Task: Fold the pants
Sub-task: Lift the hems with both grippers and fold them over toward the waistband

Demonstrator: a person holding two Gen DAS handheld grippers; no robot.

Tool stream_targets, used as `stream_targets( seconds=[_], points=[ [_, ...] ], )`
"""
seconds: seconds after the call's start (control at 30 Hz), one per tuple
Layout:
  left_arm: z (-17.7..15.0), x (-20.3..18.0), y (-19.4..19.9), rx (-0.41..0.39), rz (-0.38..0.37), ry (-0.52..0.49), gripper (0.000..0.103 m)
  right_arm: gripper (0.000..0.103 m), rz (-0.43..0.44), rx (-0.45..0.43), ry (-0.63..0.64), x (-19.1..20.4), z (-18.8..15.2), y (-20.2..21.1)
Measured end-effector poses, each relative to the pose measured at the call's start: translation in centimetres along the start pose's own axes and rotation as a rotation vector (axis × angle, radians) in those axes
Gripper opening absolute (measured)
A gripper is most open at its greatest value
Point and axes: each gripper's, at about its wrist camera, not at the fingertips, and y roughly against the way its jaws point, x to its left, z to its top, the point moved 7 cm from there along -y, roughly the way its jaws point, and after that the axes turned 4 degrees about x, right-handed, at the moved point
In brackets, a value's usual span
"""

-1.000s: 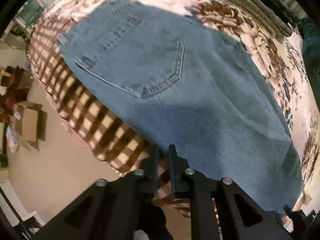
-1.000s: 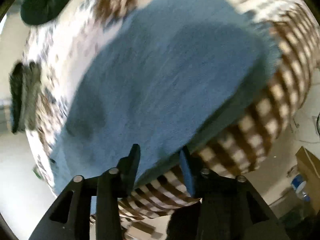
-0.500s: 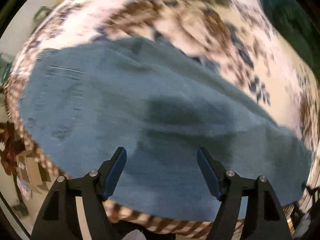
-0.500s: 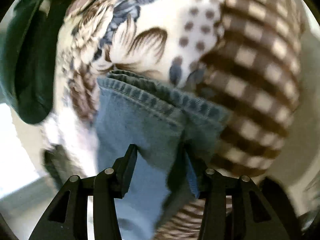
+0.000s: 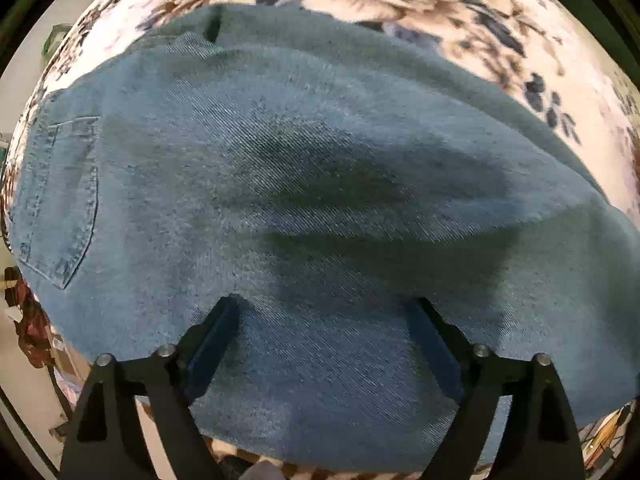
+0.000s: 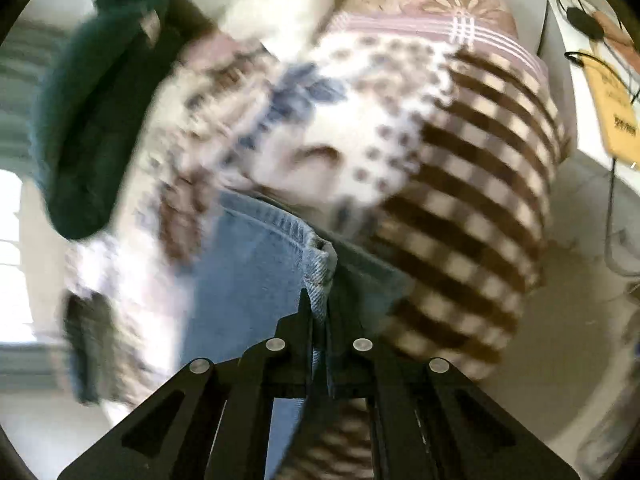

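Observation:
Blue denim pants (image 5: 320, 200) lie flat on a flowered bed cover (image 5: 500, 20), back pocket at the left. My left gripper (image 5: 324, 312) is open, its fingers spread just above the denim, holding nothing. In the right wrist view my right gripper (image 6: 320, 308) is shut on the hem of the pants (image 6: 316, 264), the stitched cuff edge pinched between its fingers near the bed's corner. The rest of the leg (image 6: 248, 280) trails down to the left; this view is blurred.
A brown checked border (image 6: 472, 208) hangs over the bed's side. A dark green garment (image 6: 96, 120) lies at the bed's far left, a striped pillow (image 6: 432, 20) at the back. Floor clutter (image 5: 32, 320) shows left of the bed, and cables with a yellow card (image 6: 612, 112) to the right.
My left gripper opened and moved over the middle of the pants. My right gripper moved to the leg end and closed on the hem.

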Motion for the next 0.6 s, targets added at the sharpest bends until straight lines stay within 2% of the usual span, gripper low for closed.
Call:
stream_targets(
  seconds=[0.03, 0.1, 0.2, 0.33, 0.4, 0.47, 0.5, 0.6],
  points=[
    [0.1, 0.1, -0.3, 0.004, 0.002, 0.0, 0.099, 0.01, -0.009, 0.04, -0.028, -0.7, 0.0, -1.0],
    [0.3, 0.4, -1.1, 0.014, -0.006, 0.004, 0.103, 0.026, -0.001, 0.079, -0.086, -1.6, 0.3, -1.2],
    [0.4, 0.7, -1.9, 0.029, -0.054, 0.023, 0.103, 0.035, -0.001, 0.085, -0.072, -1.2, 0.1, 0.8],
    [0.3, 0.9, -2.3, 0.014, -0.055, 0.019, 0.103, 0.037, -0.054, 0.082, 0.06, 2.5, -2.6, 4.4],
    [-0.3, 1.4, -1.9, 0.024, -0.066, 0.011, 0.103, 0.04, -0.093, 0.09, 0.147, 5.3, -4.6, 5.5],
    [0.3, 2.3, -0.8, 0.023, -0.061, 0.01, 0.103, 0.042, -0.063, 0.122, 0.237, 9.7, -7.7, 5.7],
    [0.1, 3.1, 0.3, 0.0, -0.047, 0.019, 0.103, 0.046, -0.057, 0.164, 0.302, 12.1, -9.8, 5.1],
    [0.1, 5.8, 3.2, -0.061, -0.038, 0.048, 0.103, 0.046, -0.041, 0.322, 0.538, 19.7, -17.1, 1.7]
  ],
)
